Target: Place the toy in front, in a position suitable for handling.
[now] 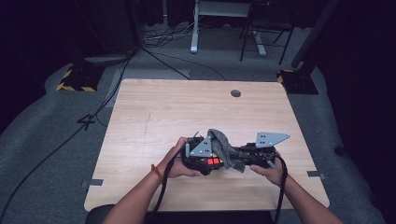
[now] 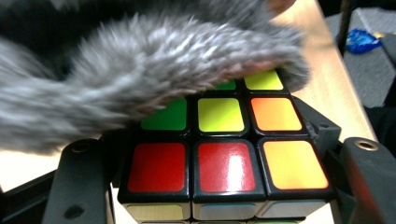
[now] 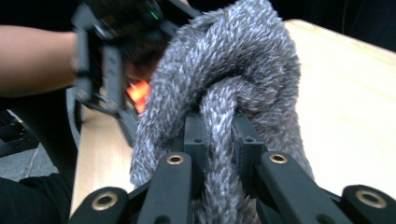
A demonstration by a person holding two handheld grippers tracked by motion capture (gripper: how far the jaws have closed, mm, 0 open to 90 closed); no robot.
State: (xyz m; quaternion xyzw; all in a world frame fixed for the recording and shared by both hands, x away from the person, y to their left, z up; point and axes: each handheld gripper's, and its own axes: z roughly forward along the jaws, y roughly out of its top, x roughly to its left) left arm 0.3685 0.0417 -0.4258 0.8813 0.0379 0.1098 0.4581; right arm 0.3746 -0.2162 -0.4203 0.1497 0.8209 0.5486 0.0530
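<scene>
The left gripper sits near the front middle of the bench, and its jaws are clamped on the two sides of a puzzle cube. In the left gripper view the black jaws press against the cube's left and right faces, with the red, yellow, orange and green stickers of its top face turned to the camera. From the high view the cube shows as a pair of red squares just under that gripper's grey plate.

The right gripper lies just to the right of it, the two pointing at each other. Its jaws are drawn in tight on a fold of a fuzzy grey cloth, a rope-like twist of which runs down between them in the right gripper view. The cloth is draped between the two grippers and lies over the far part of the cube's top face, touching it.
</scene>
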